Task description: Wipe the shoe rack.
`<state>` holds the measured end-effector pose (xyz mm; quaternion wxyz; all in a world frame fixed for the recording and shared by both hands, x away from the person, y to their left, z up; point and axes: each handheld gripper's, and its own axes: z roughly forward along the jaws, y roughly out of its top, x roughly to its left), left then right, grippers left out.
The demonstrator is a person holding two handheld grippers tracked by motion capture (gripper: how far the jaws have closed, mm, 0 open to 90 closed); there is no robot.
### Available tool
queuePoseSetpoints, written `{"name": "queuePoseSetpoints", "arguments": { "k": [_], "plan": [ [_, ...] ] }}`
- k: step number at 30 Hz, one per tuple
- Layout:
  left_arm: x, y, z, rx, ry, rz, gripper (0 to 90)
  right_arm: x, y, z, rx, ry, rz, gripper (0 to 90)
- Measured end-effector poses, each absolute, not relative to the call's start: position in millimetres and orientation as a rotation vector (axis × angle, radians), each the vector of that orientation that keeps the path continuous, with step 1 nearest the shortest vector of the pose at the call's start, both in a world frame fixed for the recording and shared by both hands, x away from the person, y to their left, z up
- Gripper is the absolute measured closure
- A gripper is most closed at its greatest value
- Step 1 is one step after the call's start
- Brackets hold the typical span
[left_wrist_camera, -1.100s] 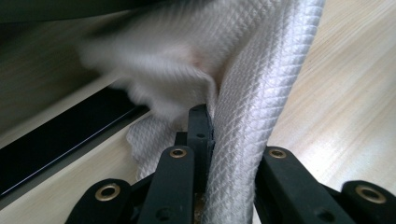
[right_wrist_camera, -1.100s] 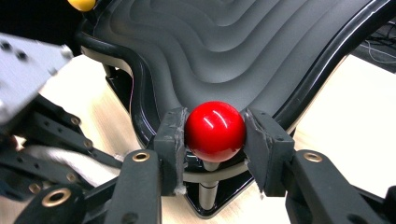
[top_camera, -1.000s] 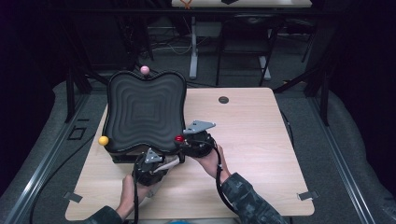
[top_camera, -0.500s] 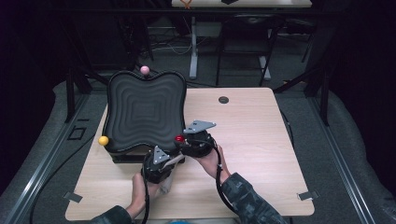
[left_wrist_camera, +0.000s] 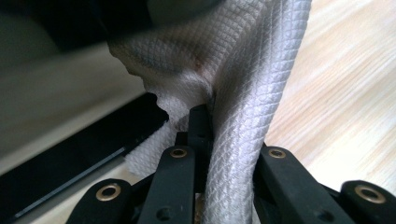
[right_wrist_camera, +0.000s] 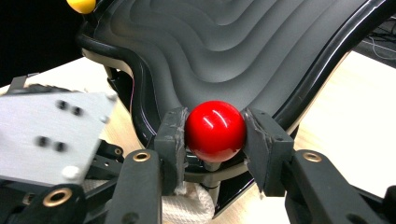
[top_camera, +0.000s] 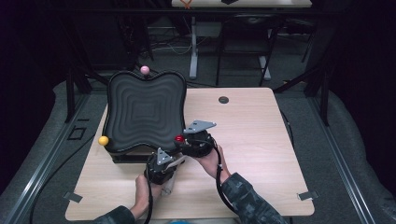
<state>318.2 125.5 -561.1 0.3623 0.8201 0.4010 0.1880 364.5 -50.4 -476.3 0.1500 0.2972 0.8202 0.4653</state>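
A black tray with a rippled surface [top_camera: 142,112] stands on a base at the table's left. A red ball [top_camera: 179,138] sits on a stalk at its near right corner. My right gripper [top_camera: 185,143] is shut on that red ball [right_wrist_camera: 215,130], with one pad [right_wrist_camera: 170,140] on each side of it. My left gripper [top_camera: 169,163] is just in front of the tray's near edge, shut on a white quilted cloth [left_wrist_camera: 243,93]. The cloth rises between the jaws and drapes over them. Under the ball, a bunch of the cloth [right_wrist_camera: 187,205] lies against the tray's base.
A pink ball [top_camera: 145,69] tops the tray's far edge and a yellow ball [top_camera: 103,140] its near left corner. The wooden table [top_camera: 261,140] has a round cable hole [top_camera: 223,100] at the back. The left gripper's grey plate [right_wrist_camera: 51,135] sits close beside the right jaws.
The left gripper has shifted a little to the right, closer to the right gripper, still holding the cloth. The right gripper has stayed on the red ball.
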Motion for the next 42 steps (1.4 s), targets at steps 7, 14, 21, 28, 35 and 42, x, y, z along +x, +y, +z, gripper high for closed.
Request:
{"name": "queuePoseSetpoints", "arguments": {
  "k": [7,14,21,28,35,42],
  "plan": [
    [317.1,124.9,-557.7,2.084,1.019,0.484,81.1,364.2,-50.2,-476.4,0.856,2.356,1.339,59.6],
    [320.9,123.8,-567.6,2.127,1.051,0.442,81.4,364.6,-50.3,-476.4,0.854,2.357,1.338,59.7],
    [320.3,121.6,-567.7,2.127,1.024,0.441,81.1,364.7,-50.3,-476.5,0.851,2.358,1.335,59.7],
    [323.8,128.6,-571.8,2.137,1.06,0.458,81.1,364.0,-49.7,-476.4,0.852,2.359,1.324,59.9],
    [324.5,136.9,-572.9,2.113,1.112,0.472,81.0,363.6,-49.1,-476.3,0.851,2.358,1.316,59.9],
    [324.0,151.3,-573.1,2.075,1.18,0.479,81.0,363.5,-48.8,-475.7,0.853,2.361,1.305,59.9]
  ]
}}
